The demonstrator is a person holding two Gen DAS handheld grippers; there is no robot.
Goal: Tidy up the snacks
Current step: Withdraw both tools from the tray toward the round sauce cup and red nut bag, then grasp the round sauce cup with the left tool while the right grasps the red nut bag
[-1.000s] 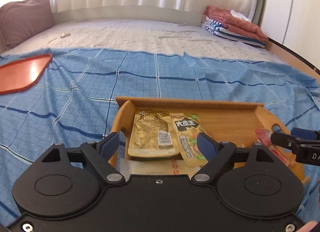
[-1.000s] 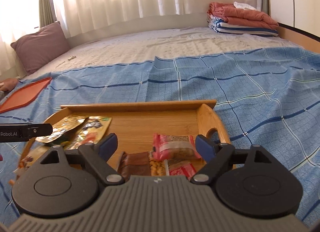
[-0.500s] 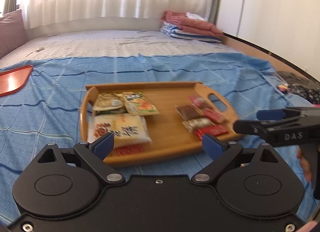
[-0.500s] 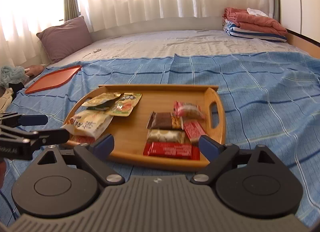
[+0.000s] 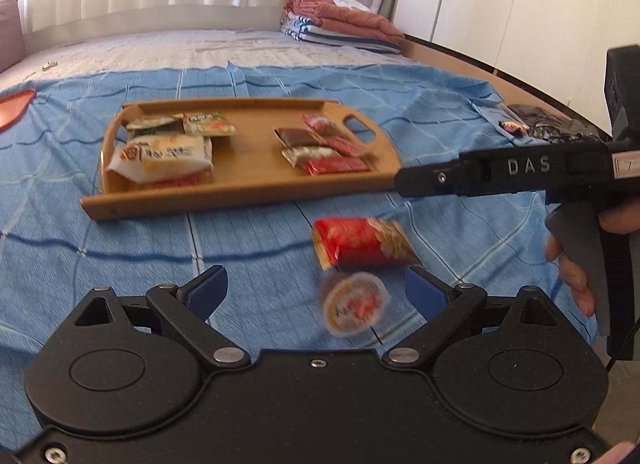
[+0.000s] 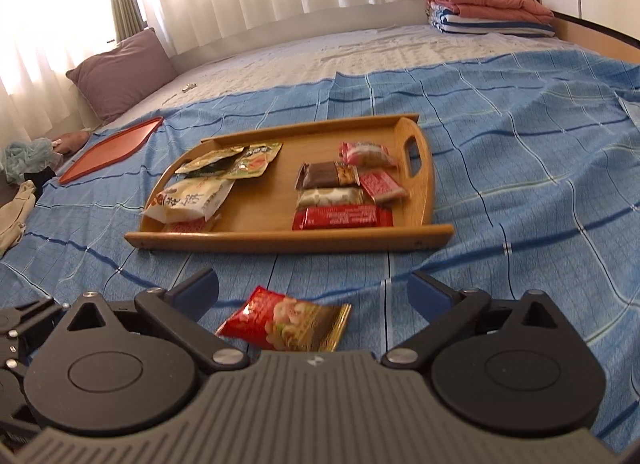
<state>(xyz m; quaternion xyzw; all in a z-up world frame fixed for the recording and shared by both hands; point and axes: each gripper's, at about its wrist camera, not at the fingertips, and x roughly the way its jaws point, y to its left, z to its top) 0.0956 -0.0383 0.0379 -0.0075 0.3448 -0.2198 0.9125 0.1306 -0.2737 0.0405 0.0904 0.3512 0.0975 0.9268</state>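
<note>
A wooden tray point(image 5: 240, 200) point(image 6: 288, 242) lies on the blue checked blanket. Bagged snacks point(image 5: 160, 156) point(image 6: 188, 200) fill its left side and wrapped bars point(image 5: 328, 152) point(image 6: 342, 218) its right. Nearer, a red snack packet point(image 5: 362, 242) point(image 6: 284, 324) lies on the blanket, with a small sealed jelly cup point(image 5: 354, 306) just in front of it. My left gripper point(image 5: 316, 292) is open above the cup, pads clear of it. My right gripper point(image 6: 312, 290) has its jaws opening over the red packet without touching it. The left wrist view shows it from the side, held by a hand point(image 5: 576, 264).
An orange flat tray point(image 6: 112, 148) point(image 5: 14, 108) lies at the far left, by a mauve pillow point(image 6: 124, 72). Folded blankets point(image 5: 340, 24) point(image 6: 488, 8) are stacked at the far right. Dark clothes point(image 5: 552, 128) lie by the bed's wooden edge, and loose clothes point(image 6: 24, 160) are off its left side.
Both grippers have drawn back from the tray, which now sits farther off. The red packet and the jelly cup have come into view beneath them. Both pairs of jaws stand wider.
</note>
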